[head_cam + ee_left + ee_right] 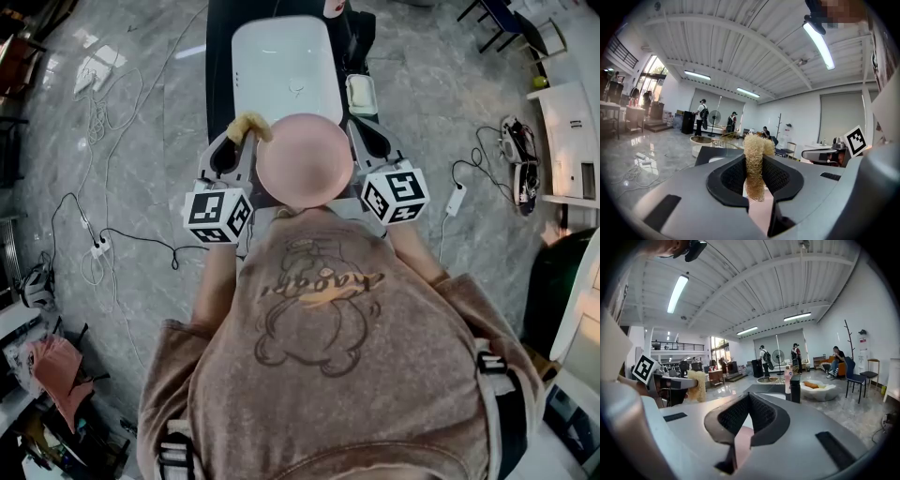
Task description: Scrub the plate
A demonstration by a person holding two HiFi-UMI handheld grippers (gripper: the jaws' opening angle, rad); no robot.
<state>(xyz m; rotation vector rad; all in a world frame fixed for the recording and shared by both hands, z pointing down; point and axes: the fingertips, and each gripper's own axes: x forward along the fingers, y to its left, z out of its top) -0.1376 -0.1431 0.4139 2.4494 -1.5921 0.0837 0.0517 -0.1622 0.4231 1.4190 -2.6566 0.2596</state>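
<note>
Pinching a tan fibrous loofah scrubber [249, 125] between the pads of the left hand-held gripper [754, 172], just beside the round pink plate [305, 161]; clamping that plate's rim in the right hand-held gripper [748, 412], jaws nearly together, over a white rounded-rectangular basin [281, 66].

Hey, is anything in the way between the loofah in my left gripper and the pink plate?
Nothing visible. The tan fibrous loofah scrubber, clamped in the left gripper, sits right beside the rim of the round pink plate, which the right gripper grips.
</note>
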